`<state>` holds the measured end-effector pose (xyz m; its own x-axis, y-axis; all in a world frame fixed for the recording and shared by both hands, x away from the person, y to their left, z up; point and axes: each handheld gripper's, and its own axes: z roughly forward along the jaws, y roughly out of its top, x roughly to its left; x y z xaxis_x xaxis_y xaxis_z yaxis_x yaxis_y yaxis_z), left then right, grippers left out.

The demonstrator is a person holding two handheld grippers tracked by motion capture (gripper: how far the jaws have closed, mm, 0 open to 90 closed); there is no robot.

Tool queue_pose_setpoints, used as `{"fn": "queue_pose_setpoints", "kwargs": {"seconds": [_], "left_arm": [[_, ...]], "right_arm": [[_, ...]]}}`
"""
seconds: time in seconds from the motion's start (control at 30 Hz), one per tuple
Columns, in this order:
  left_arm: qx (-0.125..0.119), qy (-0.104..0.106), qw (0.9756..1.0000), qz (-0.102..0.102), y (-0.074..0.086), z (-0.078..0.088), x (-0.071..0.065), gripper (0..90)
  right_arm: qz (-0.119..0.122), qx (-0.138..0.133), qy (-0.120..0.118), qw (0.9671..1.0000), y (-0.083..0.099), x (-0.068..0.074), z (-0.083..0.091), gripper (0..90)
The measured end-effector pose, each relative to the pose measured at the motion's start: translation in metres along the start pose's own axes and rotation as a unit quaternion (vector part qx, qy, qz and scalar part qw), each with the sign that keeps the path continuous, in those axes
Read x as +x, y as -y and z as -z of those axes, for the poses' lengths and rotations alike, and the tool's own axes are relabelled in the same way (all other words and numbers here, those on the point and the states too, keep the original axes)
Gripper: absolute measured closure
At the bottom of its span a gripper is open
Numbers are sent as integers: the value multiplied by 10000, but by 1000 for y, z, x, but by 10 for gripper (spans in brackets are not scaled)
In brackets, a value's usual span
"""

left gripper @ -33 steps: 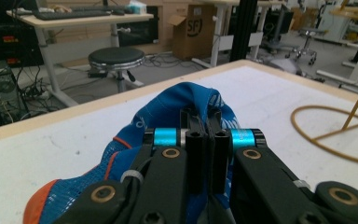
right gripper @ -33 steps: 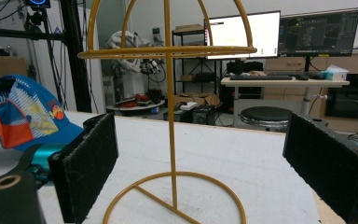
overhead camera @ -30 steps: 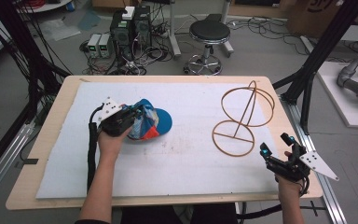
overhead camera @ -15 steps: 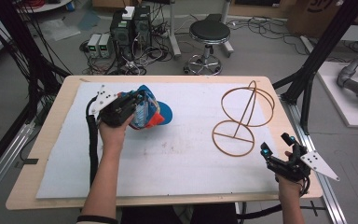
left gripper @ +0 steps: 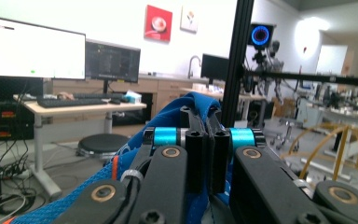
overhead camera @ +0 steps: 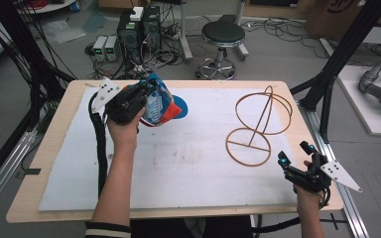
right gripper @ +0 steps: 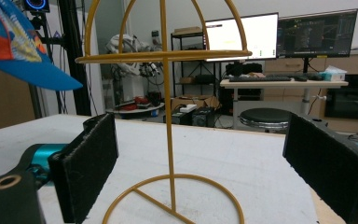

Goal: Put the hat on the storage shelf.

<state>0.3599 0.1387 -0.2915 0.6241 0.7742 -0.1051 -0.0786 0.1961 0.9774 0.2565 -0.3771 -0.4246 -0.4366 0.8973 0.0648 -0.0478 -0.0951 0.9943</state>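
A blue cap [overhead camera: 161, 105] with red and white panels hangs in the air above the back left of the table, and my left gripper [overhead camera: 138, 97] is shut on it. The left gripper view has blue fabric [left gripper: 197, 104] pinched between the two closed jaws. A yellow wire hat stand [overhead camera: 257, 124] stands upright at the right of the white mat. My right gripper [overhead camera: 294, 161] rests open near the front right corner, pointed at the stand [right gripper: 168, 116], with nothing between its pads [right gripper: 91, 165]. The cap's brim [right gripper: 32, 72] also shows at the upper left of the right gripper view.
The white mat [overhead camera: 178, 168] covers most of the wooden table [overhead camera: 59, 124]. A black stool [overhead camera: 222, 37] and electronics boxes [overhead camera: 138, 29] stand on the floor beyond the far edge. Black frame posts [overhead camera: 337, 64] rise at the right.
My left gripper has lifted the cap off the mat and carried it up and slightly towards the back. The right gripper has stayed in place.
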Motion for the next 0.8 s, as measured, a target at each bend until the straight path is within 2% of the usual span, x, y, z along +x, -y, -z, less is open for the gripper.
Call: {"fn": "queue_pose_setpoints", "kwargs": {"seconds": [0.1,0.23,0.53,0.8], "left_arm": [[-130,-19,9999,61,-5,-5,-4,886],[-301,-20,9995,45,-16,-15,-14,885],[-533,31,9985,-87,-43,-45,-41,885],[-813,310,9962,-65,-57,-75,-74,885]], "right_arm": [[3,2,-9,10000,0,1,0,100],[31,-14,-16,10000,-1,1,0,100],[27,-34,-12,10000,-2,1,1,100],[9,-33,-4,10000,-2,1,1,100]]}}
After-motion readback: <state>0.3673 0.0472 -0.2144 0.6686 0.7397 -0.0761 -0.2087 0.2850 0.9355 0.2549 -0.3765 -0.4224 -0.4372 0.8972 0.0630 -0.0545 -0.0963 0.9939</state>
